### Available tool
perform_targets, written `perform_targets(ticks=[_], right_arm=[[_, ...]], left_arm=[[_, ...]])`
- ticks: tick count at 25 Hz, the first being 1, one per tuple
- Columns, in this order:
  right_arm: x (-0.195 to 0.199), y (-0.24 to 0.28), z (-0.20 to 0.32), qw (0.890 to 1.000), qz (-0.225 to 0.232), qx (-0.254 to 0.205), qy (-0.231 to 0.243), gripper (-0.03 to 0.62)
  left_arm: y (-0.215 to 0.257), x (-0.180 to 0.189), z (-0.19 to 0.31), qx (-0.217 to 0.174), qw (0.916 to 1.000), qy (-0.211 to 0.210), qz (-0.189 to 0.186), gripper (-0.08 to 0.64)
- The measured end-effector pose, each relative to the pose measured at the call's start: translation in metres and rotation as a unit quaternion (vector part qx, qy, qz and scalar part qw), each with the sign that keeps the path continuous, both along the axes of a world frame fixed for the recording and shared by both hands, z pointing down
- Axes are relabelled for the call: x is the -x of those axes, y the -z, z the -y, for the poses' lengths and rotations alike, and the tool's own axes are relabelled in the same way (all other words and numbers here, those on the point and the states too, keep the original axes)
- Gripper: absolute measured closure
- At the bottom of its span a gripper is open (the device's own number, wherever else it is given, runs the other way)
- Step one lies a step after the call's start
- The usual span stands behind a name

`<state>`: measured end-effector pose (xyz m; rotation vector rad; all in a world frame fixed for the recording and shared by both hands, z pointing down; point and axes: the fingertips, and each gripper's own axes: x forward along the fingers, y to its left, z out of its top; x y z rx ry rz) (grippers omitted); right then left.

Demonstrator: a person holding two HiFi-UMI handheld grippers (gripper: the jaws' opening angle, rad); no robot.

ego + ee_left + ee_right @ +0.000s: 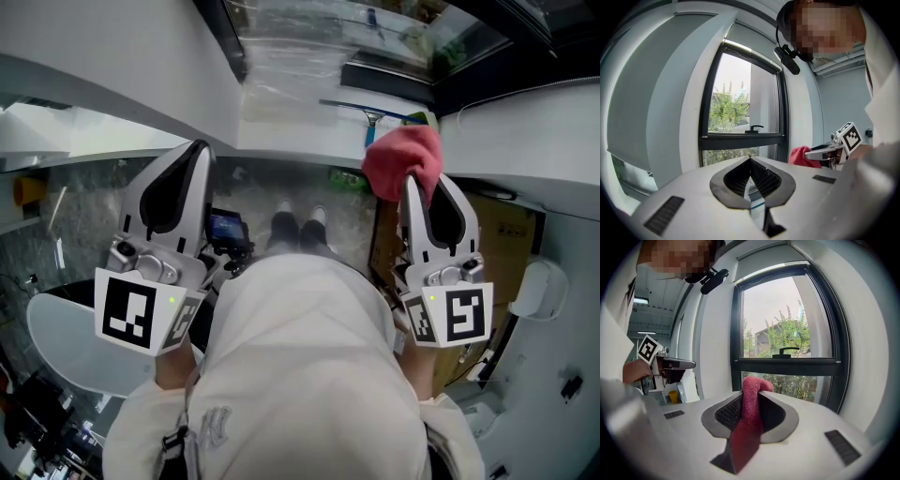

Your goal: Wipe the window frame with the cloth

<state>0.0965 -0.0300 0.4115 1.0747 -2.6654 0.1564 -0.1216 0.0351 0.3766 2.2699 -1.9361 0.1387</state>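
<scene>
The right gripper [753, 383] pinches the cloth [749, 423] between its fingers [812, 423].

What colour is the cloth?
The cloth is reddish pink, clearest in the right gripper view.

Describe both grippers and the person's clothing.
The left gripper and right gripper match: white shells tapering to curved jaws lined with black ribbed pads. Each carries a white cube printed with black square markers and a small green light. The person wears a cream long-sleeved top.
</scene>
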Motion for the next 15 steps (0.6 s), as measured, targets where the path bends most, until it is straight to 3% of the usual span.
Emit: perform_targets(ticks=[15], right_arm=[[-0.007, 0.004, 0.000, 1.000, -0.005, -0.015, 0.002, 0.494]], left_arm=[[0.001, -0.052, 0.010, 0.009, 0.9991, -0.041, -0.001, 0.552]])
